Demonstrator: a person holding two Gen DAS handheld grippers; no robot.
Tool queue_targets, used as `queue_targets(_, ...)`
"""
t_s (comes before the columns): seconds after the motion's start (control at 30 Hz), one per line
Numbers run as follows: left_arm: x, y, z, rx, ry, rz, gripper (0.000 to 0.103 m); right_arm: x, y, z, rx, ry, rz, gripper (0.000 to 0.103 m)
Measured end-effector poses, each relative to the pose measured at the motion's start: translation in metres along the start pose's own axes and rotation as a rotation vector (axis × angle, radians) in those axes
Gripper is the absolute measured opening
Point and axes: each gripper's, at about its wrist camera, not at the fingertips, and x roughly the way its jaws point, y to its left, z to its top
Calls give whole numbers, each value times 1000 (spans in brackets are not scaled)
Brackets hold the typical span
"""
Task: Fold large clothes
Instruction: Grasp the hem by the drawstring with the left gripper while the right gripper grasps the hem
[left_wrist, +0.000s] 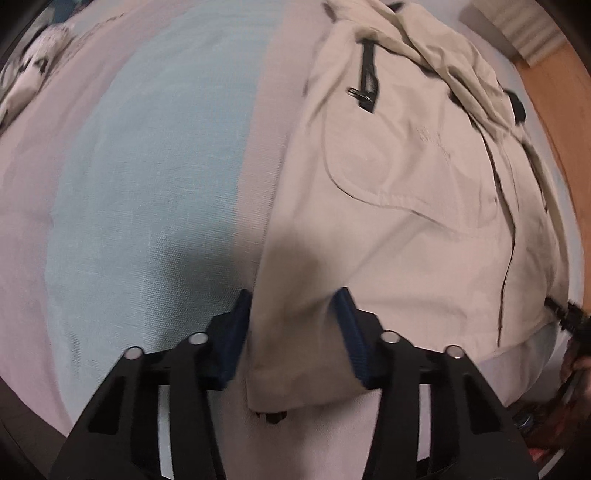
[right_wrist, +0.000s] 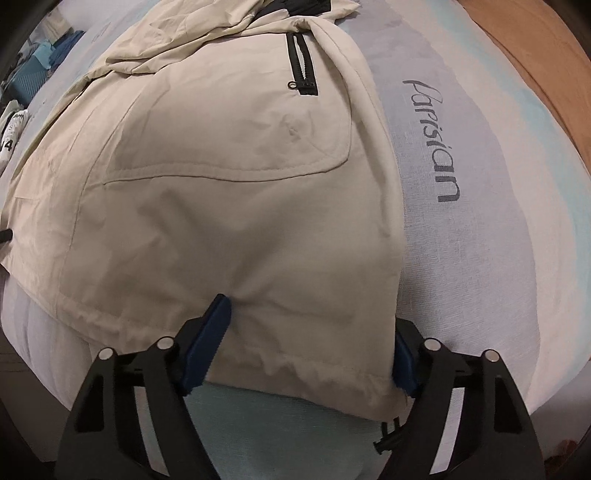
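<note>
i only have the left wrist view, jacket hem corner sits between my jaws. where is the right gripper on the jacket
Observer: The right gripper straddles the jacket's other bottom corner, hem between its jaws.
Operator: is it clamped yet
Observer: Not clearly; its jaws stand wide, the left pad touching the fabric, the right pad half hidden behind the hem edge.
Operator: anything printed on the bed that side
Observer: Yes, the sheet beside the jacket carries the word "Parisian".
Operator: any cord loose there
Observer: A black drawstring toggle hangs below that corner.
</note>
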Motion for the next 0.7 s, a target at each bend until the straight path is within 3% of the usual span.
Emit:
queue_targets(0.27,-9,-4,5,49,29,36,9,-5,13,4,-7,19,-25,75)
queue_targets(0.4,-14,-11,5,81,24,46,5,0,9,13,3,68,6,83)
queue_targets(0.7,-11,-14,3,94,27,43,6,0,-5,25,108,110,81,78)
